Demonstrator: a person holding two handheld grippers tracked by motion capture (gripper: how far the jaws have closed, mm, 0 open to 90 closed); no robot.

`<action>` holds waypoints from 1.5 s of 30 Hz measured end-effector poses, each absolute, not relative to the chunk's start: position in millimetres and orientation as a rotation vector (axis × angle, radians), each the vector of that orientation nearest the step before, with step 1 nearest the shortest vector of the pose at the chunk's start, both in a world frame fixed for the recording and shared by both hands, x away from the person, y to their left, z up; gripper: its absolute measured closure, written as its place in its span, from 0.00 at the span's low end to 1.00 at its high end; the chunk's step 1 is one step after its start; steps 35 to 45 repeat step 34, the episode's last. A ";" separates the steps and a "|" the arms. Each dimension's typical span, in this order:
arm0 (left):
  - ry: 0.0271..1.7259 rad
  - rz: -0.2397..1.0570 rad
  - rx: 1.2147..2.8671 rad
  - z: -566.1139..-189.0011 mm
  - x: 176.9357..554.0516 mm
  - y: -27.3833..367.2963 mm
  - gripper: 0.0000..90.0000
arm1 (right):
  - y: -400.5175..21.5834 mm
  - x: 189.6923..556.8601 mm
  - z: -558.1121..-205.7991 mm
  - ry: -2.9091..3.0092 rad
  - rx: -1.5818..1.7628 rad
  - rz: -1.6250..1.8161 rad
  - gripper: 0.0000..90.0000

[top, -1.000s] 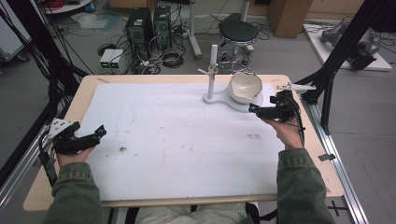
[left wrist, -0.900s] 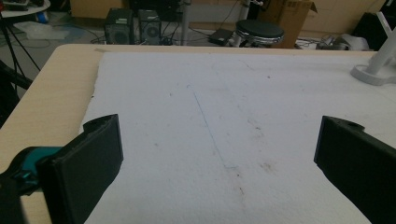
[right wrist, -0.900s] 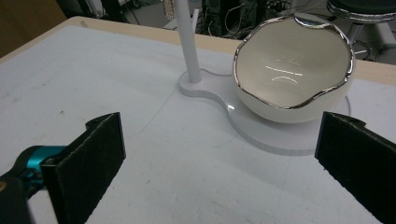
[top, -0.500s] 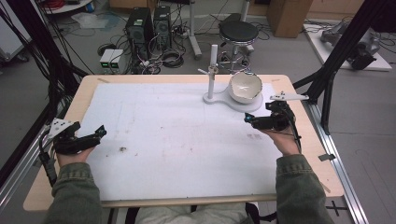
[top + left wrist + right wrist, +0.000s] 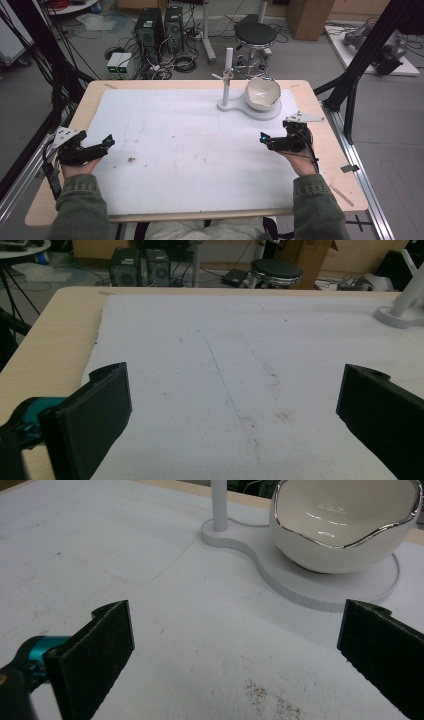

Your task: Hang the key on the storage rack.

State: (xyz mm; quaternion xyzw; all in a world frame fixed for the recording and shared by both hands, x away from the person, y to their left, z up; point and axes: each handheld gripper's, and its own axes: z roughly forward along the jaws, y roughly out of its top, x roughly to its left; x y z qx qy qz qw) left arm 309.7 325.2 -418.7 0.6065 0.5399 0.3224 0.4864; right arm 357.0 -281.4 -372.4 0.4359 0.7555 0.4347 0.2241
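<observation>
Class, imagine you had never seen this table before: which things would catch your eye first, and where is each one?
First, the white bowl with a wavy silver rim, sitting on a flat white stand with an upright post, at the far right of the table. Next, the two black grippers with jaws apart: the left gripper at the near left edge, the right gripper near the stand. Under everything lies a stained white mat.

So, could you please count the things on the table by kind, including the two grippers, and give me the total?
Bowl: 1
White stand with post: 1
White mat: 1
Grippers, left gripper and right gripper, both open: 2
Total: 5
</observation>
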 end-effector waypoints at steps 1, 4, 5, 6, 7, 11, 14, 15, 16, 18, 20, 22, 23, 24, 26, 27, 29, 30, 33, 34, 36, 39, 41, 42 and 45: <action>1.314 0.785 1.475 -418.7 309.8 325.2 0.02 | -281.9 355.8 -374.3 2.079 1.205 1.197 0.01; 1.314 0.783 1.476 -418.9 310.1 324.9 0.02 | -283.1 352.6 -379.4 2.057 1.206 1.197 0.01; 1.313 0.782 1.478 -418.9 310.1 324.9 0.02 | -283.4 351.6 -380.9 2.052 1.207 1.200 0.01; 1.315 0.781 1.477 -419.0 310.2 324.6 0.02 | -283.9 350.3 -382.5 2.052 1.211 1.197 0.01; 1.313 0.782 1.479 -419.1 310.4 324.5 0.02 | -284.1 349.0 -383.9 2.047 1.213 1.196 0.01; 1.312 0.781 1.478 -419.3 310.8 324.4 0.02 | -285.7 344.4 -389.5 2.030 1.204 1.196 0.01; 1.315 0.777 1.478 -419.7 311.2 324.4 0.02 | -286.9 341.9 -393.7 2.024 1.200 1.194 0.01; 1.316 0.774 1.481 -420.0 311.5 324.4 0.02 | -287.1 341.1 -395.0 2.025 1.203 1.196 0.01; 1.318 0.772 1.483 -420.2 311.8 324.3 0.02 | -287.2 340.6 -396.3 2.023 1.199 1.196 0.01; 1.316 0.770 1.488 -420.5 312.0 324.3 0.02 | -286.5 338.7 -398.3 2.017 1.195 1.190 0.01; 1.318 0.770 1.489 -420.8 312.4 324.0 0.02 | -286.3 336.5 -400.2 2.012 1.187 1.185 0.01; 1.318 0.766 1.491 -421.2 312.9 323.8 0.02 | -286.8 334.4 -402.2 2.003 1.185 1.180 0.01; 1.317 0.764 1.494 -421.4 313.1 323.6 0.02 | -287.3 333.3 -403.0 1.999 1.184 1.181 0.01; 1.317 0.763 1.497 -421.6 313.4 323.6 0.02 | -288.1 332.3 -403.9 1.996 1.184 1.181 0.01; 1.318 0.758 1.497 -422.1 313.9 323.0 0.02 | -290.3 330.0 -405.0 1.991 1.188 1.183 0.01; 1.316 0.756 1.503 -422.3 314.2 322.9 0.02 | -292.0 328.9 -405.5 1.987 1.193 1.186 0.01; 1.316 0.753 1.503 -422.6 314.7 322.4 0.02 | -296.1 326.8 -406.0 1.969 1.206 1.199 0.01; 1.315 0.752 1.508 -422.9 315.1 322.4 0.02 | -298.5 325.7 -406.4 1.959 1.211 1.209 0.01; 1.317 0.746 1.510 -423.9 316.6 322.0 0.02 | -303.3 322.8 -408.3 1.936 1.236 1.211 0.01; 1.318 0.744 1.506 -424.1 317.0 321.5 0.02 | -304.6 322.3 -408.8 1.933 1.235 1.207 0.01; 1.318 0.744 1.506 -424.1 317.0 321.5 0.02 | -304.6 322.3 -408.8 1.933 1.235 1.207 0.01; 1.318 0.744 1.506 -424.1 317.0 321.5 0.02 | -304.6 322.3 -408.8 1.933 1.235 1.207 0.01; 1.318 0.744 1.506 -424.1 317.0 321.5 0.02 | -304.6 322.3 -408.8 1.933 1.235 1.207 0.01; 1.318 0.744 1.506 -424.1 317.0 321.5 0.02 | -304.6 322.3 -408.8 1.933 1.235 1.207 0.01; 1.318 0.744 1.506 -424.1 317.0 321.5 0.02 | -304.6 322.3 -408.8 1.933 1.235 1.207 0.01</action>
